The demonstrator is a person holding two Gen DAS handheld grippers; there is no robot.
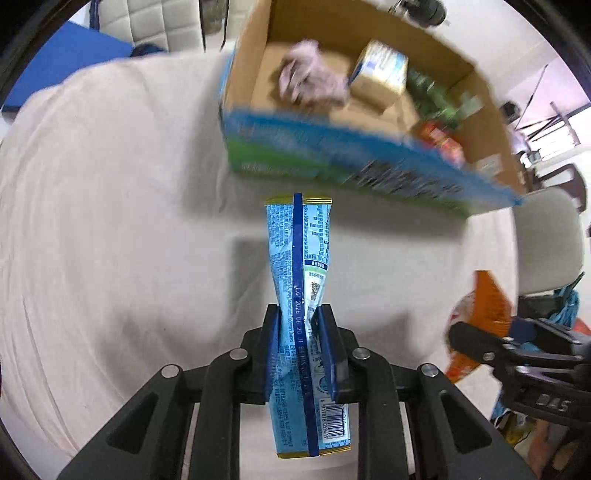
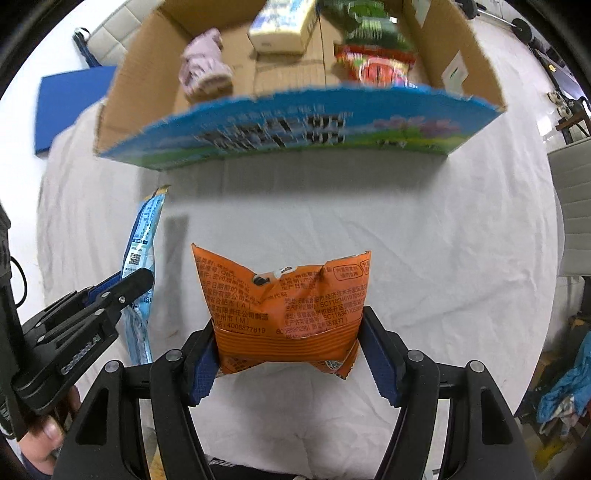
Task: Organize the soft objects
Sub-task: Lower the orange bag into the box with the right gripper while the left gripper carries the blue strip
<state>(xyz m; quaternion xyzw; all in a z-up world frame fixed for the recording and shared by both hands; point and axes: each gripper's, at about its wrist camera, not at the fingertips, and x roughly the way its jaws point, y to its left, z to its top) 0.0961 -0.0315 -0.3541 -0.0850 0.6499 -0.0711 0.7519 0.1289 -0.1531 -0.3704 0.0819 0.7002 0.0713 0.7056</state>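
Observation:
My left gripper [image 1: 298, 317] is shut on a light blue snack packet [image 1: 301, 254] and holds it edge-on above the white cloth; the packet also shows in the right wrist view [image 2: 142, 240]. My right gripper [image 2: 288, 332] is shut on an orange snack bag [image 2: 280, 295], also seen in the left wrist view [image 1: 484, 306]. An open cardboard box [image 2: 295, 125] with a blue and green printed side stands just ahead of both grippers. It holds a pink soft toy [image 2: 203, 66], a pale carton [image 2: 284, 26], a green packet [image 2: 369, 22] and a red packet [image 2: 380, 66].
A white cloth [image 2: 369, 229] covers the table. A blue mat [image 2: 70, 107] lies off its far left. A pale chair [image 1: 546, 240] stands at the right. Blue fabric and clutter [image 2: 565, 387] lie on the floor at the right.

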